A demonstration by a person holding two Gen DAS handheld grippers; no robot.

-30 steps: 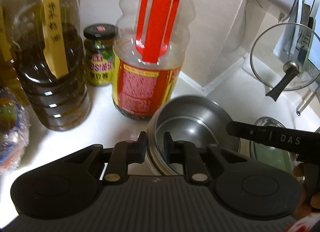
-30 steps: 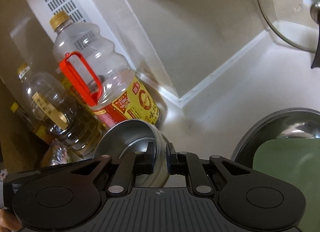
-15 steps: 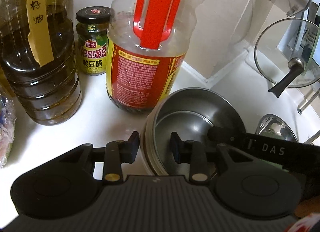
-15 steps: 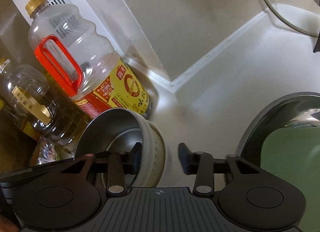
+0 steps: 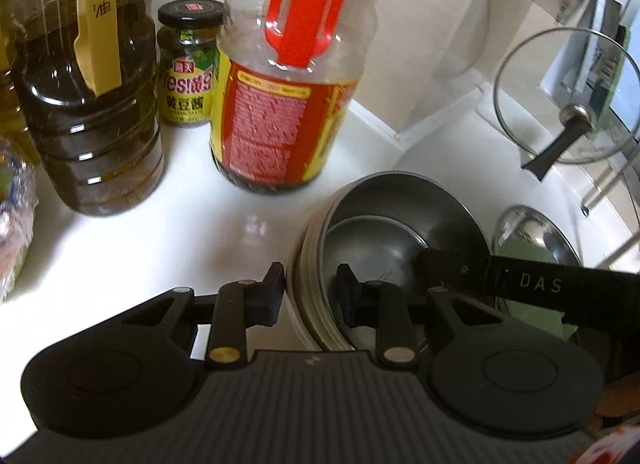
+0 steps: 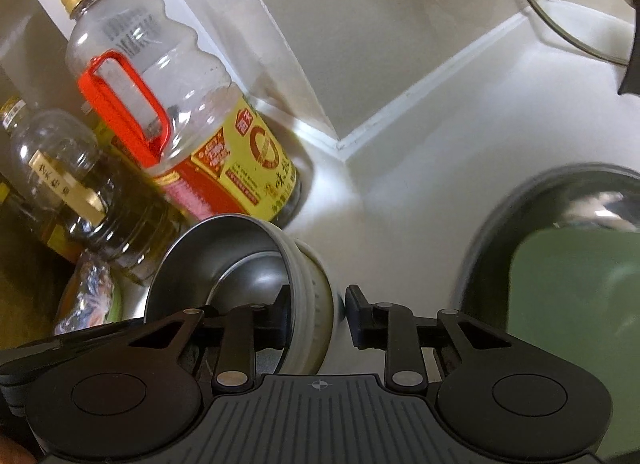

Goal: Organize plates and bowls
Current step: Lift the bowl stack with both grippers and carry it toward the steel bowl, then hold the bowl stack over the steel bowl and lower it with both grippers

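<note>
A stack of steel bowls [image 5: 400,232] with pale ribbed outer walls stands on the white counter [image 5: 160,248]. My left gripper [image 5: 310,288] straddles the stack's near-left wall, one finger outside and one inside; its jaws are closing but the pads still show gaps. In the right wrist view the same stack [image 6: 240,256] sits lower left. My right gripper [image 6: 318,312] straddles its right wall, jaws closing, and the outer finger [image 6: 356,316] stands clearly off the wall.
Just behind the bowls stand a red-handled oil bottle [image 5: 280,103], a dark oil jug [image 5: 92,103] and a sauce jar [image 5: 188,63]. A glass lid [image 5: 568,95] leans at the right. A steel dish holding something green [image 6: 560,264] lies right of the stack.
Both grippers were shut on the bowl stack's rim a second ago and have let go. Their jaws spread wide, then narrowed a little; the stack now rests on the counter.
</note>
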